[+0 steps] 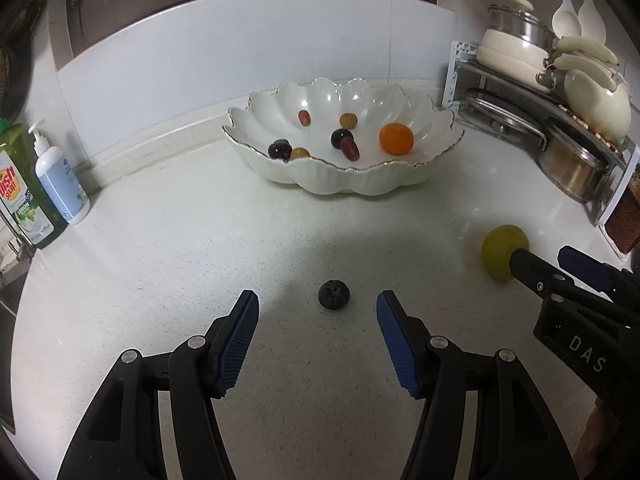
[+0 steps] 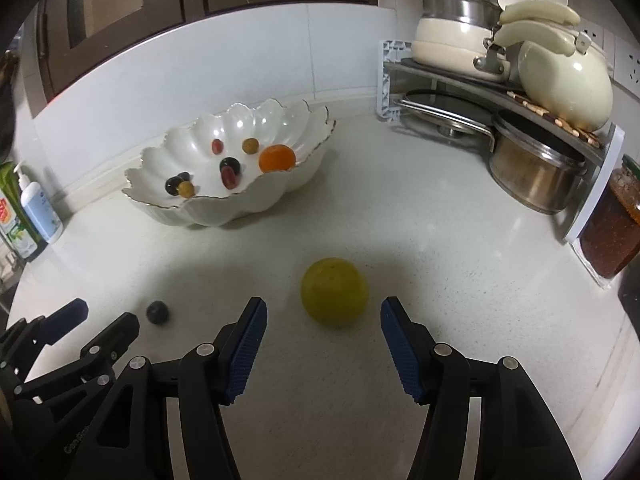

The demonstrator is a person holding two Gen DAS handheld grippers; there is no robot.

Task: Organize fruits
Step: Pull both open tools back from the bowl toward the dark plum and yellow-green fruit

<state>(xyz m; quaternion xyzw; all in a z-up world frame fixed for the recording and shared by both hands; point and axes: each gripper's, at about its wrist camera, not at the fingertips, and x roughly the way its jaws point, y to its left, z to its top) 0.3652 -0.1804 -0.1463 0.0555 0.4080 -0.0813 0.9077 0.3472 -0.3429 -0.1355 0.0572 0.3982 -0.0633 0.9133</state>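
Note:
A white scalloped bowl [image 1: 360, 184] [image 2: 256, 204] stands at the back of the white counter. It holds an orange [image 1: 396, 139] [image 2: 277, 158], dark plums and several grapes. A small dark blueberry [image 1: 334, 295] [image 2: 157, 312] lies on the counter just ahead of my left gripper [image 1: 318, 304], which is open with nothing between its fingers. A yellow-green round fruit [image 2: 334, 291] [image 1: 502, 250] lies on the counter just beyond my right gripper [image 2: 323, 310], also open and holding nothing. In the left wrist view the right gripper [image 1: 540, 256] partly hides that fruit.
Soap bottles [image 1: 60, 176] [image 2: 40, 208] stand at the left edge by the wall. A rack [image 2: 516, 92] with pots, lids and a kettle fills the right back corner, with a steel pot [image 2: 536, 172] under it and a jar [image 2: 616, 224] at the far right.

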